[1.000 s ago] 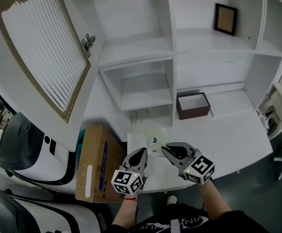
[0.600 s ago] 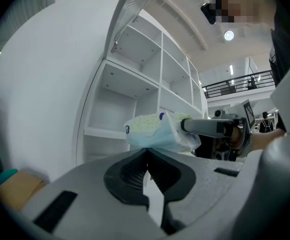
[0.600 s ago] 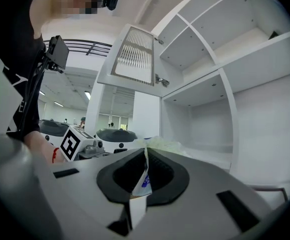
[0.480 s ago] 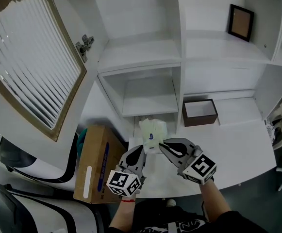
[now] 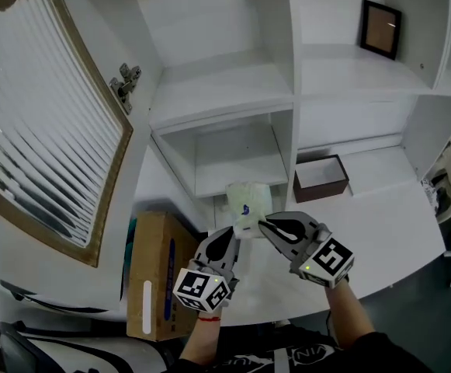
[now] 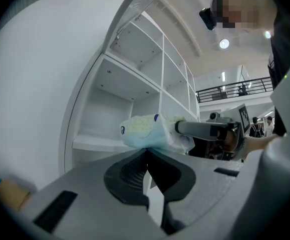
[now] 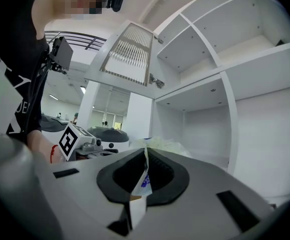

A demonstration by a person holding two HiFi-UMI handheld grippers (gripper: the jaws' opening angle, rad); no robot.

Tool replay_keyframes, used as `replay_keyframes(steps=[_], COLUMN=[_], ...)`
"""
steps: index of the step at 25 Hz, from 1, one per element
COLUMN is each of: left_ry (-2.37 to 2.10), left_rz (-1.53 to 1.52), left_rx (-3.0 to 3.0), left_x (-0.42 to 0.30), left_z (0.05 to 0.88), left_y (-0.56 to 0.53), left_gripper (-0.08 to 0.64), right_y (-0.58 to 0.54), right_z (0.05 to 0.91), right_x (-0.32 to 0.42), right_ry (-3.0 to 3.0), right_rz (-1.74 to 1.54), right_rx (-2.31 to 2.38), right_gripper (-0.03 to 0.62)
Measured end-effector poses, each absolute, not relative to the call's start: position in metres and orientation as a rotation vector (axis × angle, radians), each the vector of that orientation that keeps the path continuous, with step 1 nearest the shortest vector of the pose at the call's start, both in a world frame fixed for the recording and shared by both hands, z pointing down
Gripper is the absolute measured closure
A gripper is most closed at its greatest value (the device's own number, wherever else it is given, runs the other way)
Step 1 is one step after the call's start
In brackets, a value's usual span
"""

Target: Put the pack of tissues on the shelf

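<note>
At your 8 o'clock the cardboard box (image 5: 154, 274) stands beside the desk (image 5: 388, 208). It plays no part, so leave it alone.

Your left hand-held gripper (image 5: 230, 241) is clenched on the lower film edge of the pack of tissues (image 5: 248, 200). Its own view shows the jaws pressed together, with the wrapper pinched at their tips and the bulk of the pack above and beyond them. The pack hangs in the air between both tools, off the desk. It is at 12 o'clock from your hands, just in front of the open compartment of the shelf (image 5: 237, 179). Your right hand-held gripper (image 5: 264, 225) is clamped too, on a thin flap of wrapper that runs down between its jaws.

Both grips look to be on film rather than on the body of the pack, so I judge it will sag and swing.
- Move slowly and hold both tools level so that neither flap tears or slips.
- Carry the pack toward 12 o'clock and lift its lower edge over the front lip of the shelf board.
- Go deep enough that the whole pack rests on the board before you let go.
- Mind the upright divider at 1 o'clock of the pack.
- Open one tool, check that the pack lies steady, then open the other.

The brown box (image 5: 322, 186) at 2 o'clock is well apart from your path.
</note>
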State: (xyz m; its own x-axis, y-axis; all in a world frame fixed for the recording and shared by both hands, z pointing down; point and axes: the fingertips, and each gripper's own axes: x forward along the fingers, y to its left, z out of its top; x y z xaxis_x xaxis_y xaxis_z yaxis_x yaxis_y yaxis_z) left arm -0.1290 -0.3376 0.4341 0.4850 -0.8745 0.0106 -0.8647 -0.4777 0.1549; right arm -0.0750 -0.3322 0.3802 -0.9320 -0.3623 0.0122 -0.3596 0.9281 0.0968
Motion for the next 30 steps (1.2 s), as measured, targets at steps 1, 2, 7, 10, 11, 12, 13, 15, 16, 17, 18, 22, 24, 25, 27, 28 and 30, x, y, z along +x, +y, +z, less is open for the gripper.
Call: replay_keyframes(steps=[1, 2, 7, 10, 11, 12, 13, 15, 16, 17, 18, 22, 24, 25, 27, 28, 30], left_ry=[-1.509, -1.494, -1.421, -1.417, -1.415, -1.410, -1.401, -1.381, -1.374, -1.369, -1.365, -1.351, -1.345, -1.342, -1.330, -1.321, -1.296], left_rz=[-0.101, -0.095, -0.089, -0.091, -0.092, -0.093, -0.091, -0.077, -0.066, -0.057, -0.048, -0.022, -0.016, -0.015, -0.010, -0.005, 0.006], left_rx=[2.598, 2.612, 2.663, 2.665, 2.662, 2.657, 2.651, 2.638, 2.634, 2.633, 2.633, 2.635, 2.637, 2.640, 2.646, 2.649, 2.654], left_x=[-0.131, -0.132, -0.135, -0.143, -0.146, -0.148, -0.150, -0.153, -0.153, -0.154, -0.154, -0.157, -0.158, -0.158, -0.158, -0.156, -0.149], left_z=[0.432, 0.430, 0.424, 0.424, 0.425, 0.427, 0.429, 0.434, 0.437, 0.438, 0.440, 0.446, 0.448, 0.449, 0.451, 0.451, 0.451], left_y=[-0.342, -0.347, -0.369, -0.380, -0.384, -0.387, -0.390, -0.394, -0.395, -0.396, -0.398, -0.402, -0.405, -0.406, -0.408, -0.408, -0.405], left_gripper=[0.554, 0.554, 0.554, 0.554, 0.554, 0.554, 0.554, 0.554, 0.554, 0.554, 0.554, 0.554, 0.554, 0.554, 0.554, 0.554, 0.554], right_y=[-0.336, -0.341, -0.366, -0.375, -0.379, -0.383, -0.387, -0.393, -0.396, -0.398, -0.401, -0.415, -0.423, -0.426, -0.434, -0.437, -0.442], right_z=[0.380, 0.378, 0.374, 0.372, 0.373, 0.375, 0.378, 0.385, 0.388, 0.389, 0.390, 0.395, 0.396, 0.397, 0.398, 0.399, 0.400], right_x=[-0.077, -0.079, -0.086, -0.097, -0.100, -0.102, -0.103, -0.106, -0.107, -0.108, -0.109, -0.112, -0.113, -0.115, -0.118, -0.118, -0.117], right_ry=[-3.054, -3.054, -3.055, -3.057, -3.055, -3.048, -3.039, -3.017, -3.009, -3.004, -3.001, -2.992, -2.981, -2.977, -2.970, -2.965, -2.954], right_rz=[-0.141, -0.135, -0.115, -0.121, -0.126, -0.131, -0.130, -0.114, -0.105, -0.096, -0.090, -0.068, -0.058, -0.051, -0.034, -0.026, -0.019], right_rx=[0.588, 0.608, 0.677, 0.681, 0.684, 0.689, 0.696, 0.705, 0.705, 0.704, 0.704, 0.720, 0.730, 0.734, 0.740, 0.744, 0.747], right_gripper=[0.586, 0.586, 0.586, 0.586, 0.586, 0.586, 0.586, 0.586, 0.586, 0.586, 0.586, 0.586, 0.586, 0.586, 0.586, 0.586, 0.586])
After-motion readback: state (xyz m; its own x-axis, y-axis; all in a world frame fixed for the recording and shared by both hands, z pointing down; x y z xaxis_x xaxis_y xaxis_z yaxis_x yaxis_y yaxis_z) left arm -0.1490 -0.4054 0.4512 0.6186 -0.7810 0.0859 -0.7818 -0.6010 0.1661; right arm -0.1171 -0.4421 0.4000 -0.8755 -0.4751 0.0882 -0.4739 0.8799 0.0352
